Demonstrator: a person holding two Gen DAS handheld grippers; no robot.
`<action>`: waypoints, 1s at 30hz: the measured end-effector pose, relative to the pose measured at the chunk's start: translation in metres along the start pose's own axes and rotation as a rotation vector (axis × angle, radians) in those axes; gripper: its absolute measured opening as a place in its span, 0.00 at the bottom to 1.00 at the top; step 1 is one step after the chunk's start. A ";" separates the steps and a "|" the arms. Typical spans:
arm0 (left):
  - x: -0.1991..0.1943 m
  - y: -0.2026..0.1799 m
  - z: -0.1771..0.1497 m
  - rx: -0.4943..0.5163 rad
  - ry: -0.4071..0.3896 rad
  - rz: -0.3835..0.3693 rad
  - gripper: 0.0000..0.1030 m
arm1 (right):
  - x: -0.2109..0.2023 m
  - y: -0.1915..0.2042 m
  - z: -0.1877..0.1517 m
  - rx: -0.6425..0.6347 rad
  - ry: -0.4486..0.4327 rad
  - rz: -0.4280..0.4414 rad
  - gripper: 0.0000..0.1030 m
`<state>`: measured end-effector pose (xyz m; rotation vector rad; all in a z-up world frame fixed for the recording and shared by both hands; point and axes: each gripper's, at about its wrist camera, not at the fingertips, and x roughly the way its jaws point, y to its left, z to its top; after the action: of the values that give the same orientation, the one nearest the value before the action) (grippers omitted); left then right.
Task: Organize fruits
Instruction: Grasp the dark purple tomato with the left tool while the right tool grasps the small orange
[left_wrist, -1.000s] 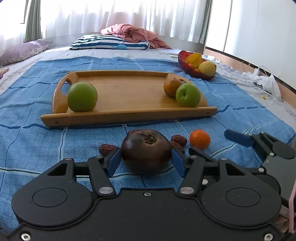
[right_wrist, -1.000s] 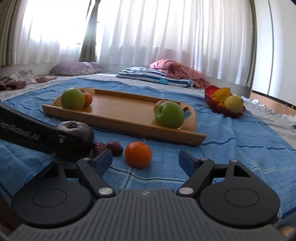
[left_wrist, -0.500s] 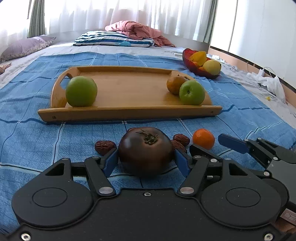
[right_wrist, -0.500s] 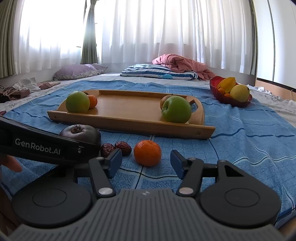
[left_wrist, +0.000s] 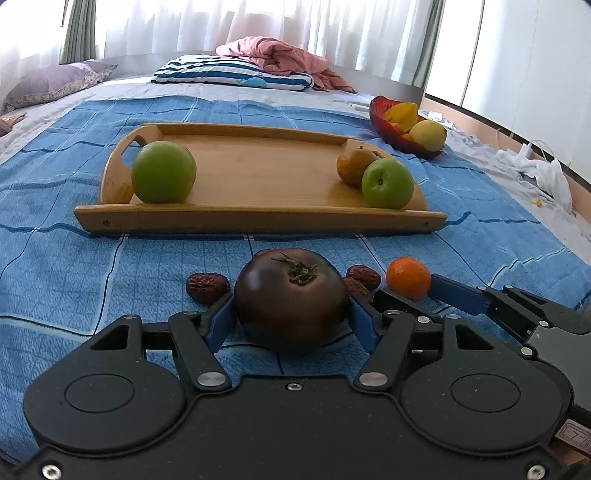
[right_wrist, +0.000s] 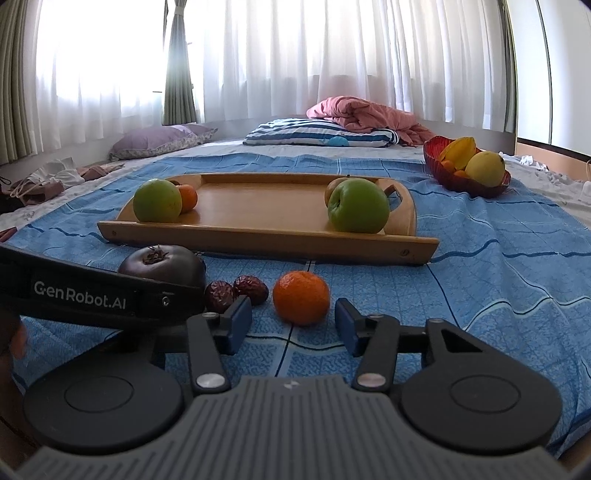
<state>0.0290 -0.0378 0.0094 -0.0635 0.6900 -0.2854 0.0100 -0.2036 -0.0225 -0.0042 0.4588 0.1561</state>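
Both claws low: left claw (left_wrist: 291, 319) clamps glossy dark tomato (left_wrist: 290, 297); right claw (right_wrist: 293, 325) gapes empty.

The left claw (left_wrist: 291, 317) sits low over the bed, level and pointing toward the tray (left_wrist: 258, 218), which serves as the landmark here. Its two blue fingertips (left_wrist: 221, 322) press against either side of the dark tomato (left_wrist: 291, 299), which lies on the near side of the tray. The right claw (right_wrist: 293, 325) is also low and level, just right of the left one, with its fingertips (right_wrist: 240, 321) spread apart and nothing between them; the small orange (right_wrist: 301, 297) lies just ahead of the gap, untouched. A bit of the person's hand (right_wrist: 16, 338) shows at the left edge.
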 end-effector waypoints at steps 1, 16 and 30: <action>0.000 0.000 0.000 -0.002 0.000 0.000 0.61 | 0.000 0.000 0.000 -0.001 -0.001 -0.001 0.53; -0.004 -0.004 0.000 0.007 -0.014 0.022 0.60 | -0.001 0.005 0.000 0.001 -0.009 -0.055 0.37; -0.014 -0.011 0.004 0.022 -0.044 0.044 0.60 | -0.007 0.005 0.006 0.006 -0.028 -0.061 0.36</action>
<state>0.0186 -0.0443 0.0232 -0.0333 0.6435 -0.2492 0.0056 -0.1994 -0.0135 -0.0104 0.4308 0.0945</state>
